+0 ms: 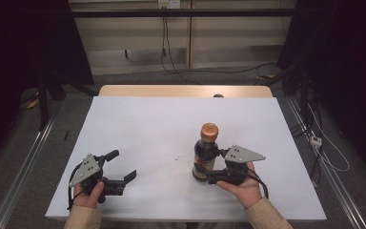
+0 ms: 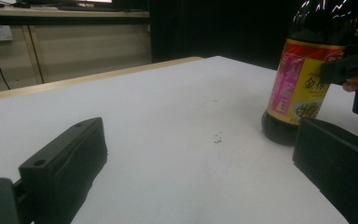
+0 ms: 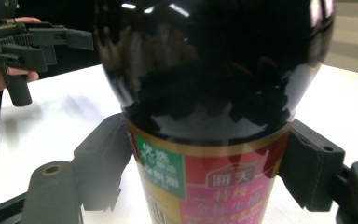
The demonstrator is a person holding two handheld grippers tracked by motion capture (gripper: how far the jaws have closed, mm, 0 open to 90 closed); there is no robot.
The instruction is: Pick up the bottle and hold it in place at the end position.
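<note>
Right gripper view: glossy dark round bottle (image 3: pixel 214 93); paper label; matte black jaws clamp it.

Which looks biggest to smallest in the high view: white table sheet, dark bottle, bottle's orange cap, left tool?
1. White table sheet.
2. and 3. Dark bottle and left tool, with its body: too alike in apparent size to rank.
4. Orange cap, clearly smallest.

white table (image 1: pixel 138 124); grey floor (image 1: pixel 138 78), beige wall (image 1: pixel 133 33)
</note>
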